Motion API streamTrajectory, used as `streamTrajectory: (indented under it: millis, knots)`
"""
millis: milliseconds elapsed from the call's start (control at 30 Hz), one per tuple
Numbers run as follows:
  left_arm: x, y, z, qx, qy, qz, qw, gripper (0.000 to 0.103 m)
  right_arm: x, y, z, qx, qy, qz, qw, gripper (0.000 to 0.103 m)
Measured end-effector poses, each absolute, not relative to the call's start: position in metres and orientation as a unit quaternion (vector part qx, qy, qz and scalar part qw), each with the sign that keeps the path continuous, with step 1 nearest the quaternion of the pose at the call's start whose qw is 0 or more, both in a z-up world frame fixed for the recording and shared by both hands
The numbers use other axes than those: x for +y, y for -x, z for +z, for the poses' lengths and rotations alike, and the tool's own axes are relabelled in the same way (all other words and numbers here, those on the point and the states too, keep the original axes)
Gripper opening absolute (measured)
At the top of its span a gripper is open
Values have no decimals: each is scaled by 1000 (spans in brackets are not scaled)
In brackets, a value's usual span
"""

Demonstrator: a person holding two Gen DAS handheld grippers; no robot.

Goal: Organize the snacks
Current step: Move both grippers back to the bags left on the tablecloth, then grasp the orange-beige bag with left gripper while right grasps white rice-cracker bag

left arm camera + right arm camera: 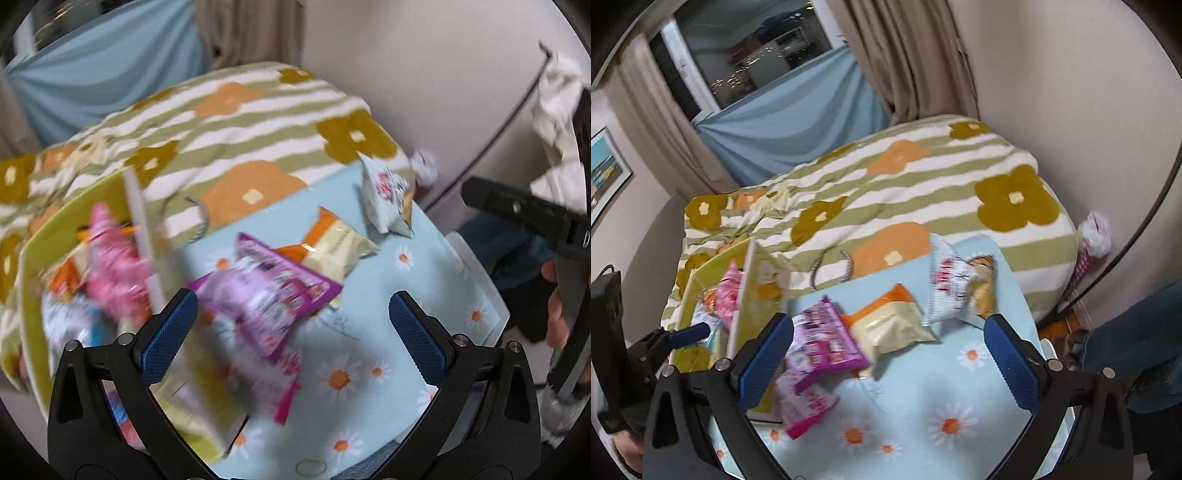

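Note:
Several snack packets lie on a table with a light blue daisy cloth (pixel 369 332) (pixel 923 406). A purple packet (pixel 266 295) (pixel 820 339), an orange-and-cream packet (pixel 332 243) (pixel 890 325) and a white packet (pixel 388 195) (pixel 953 288) lie in a row. A pink packet (pixel 805 410) lies nearer. A yellow-green box (pixel 66 229) (pixel 701 273) at the left holds a pink packet (pixel 114 266) and others. My left gripper (pixel 295 332) is open and empty above the purple packet. My right gripper (pixel 890 354) is open and empty above the packets.
A bed with a green-striped flowered blanket (pixel 240 129) (pixel 905 184) lies behind the table. A wall and a curved black cable (pixel 1145 229) are at the right. A window with curtains (pixel 757 55) is at the back. The blurred right tool (pixel 535 221) sits at the right edge.

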State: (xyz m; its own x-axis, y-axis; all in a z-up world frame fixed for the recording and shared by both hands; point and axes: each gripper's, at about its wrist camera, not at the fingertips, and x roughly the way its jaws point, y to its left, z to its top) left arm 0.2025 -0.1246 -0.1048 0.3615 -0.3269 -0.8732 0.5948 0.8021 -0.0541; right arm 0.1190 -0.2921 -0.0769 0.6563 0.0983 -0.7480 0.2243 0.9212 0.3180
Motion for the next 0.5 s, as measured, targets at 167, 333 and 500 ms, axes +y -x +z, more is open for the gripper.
streamTrajectory:
  millis: [167,333,500]
  knots:
    - [-175,-224,-142,514,-189,-298,782,103,-329,-140,-109,440,-218,-39,870,103]
    - [-207,-253,-181,537,-223,-296,758,103,-356,-166,-143,462,-237,-33,854,103]
    - [-231,-270,-218,565,-254,-300,726,102,-368,-188,-172,481,-250,-22,840,103]
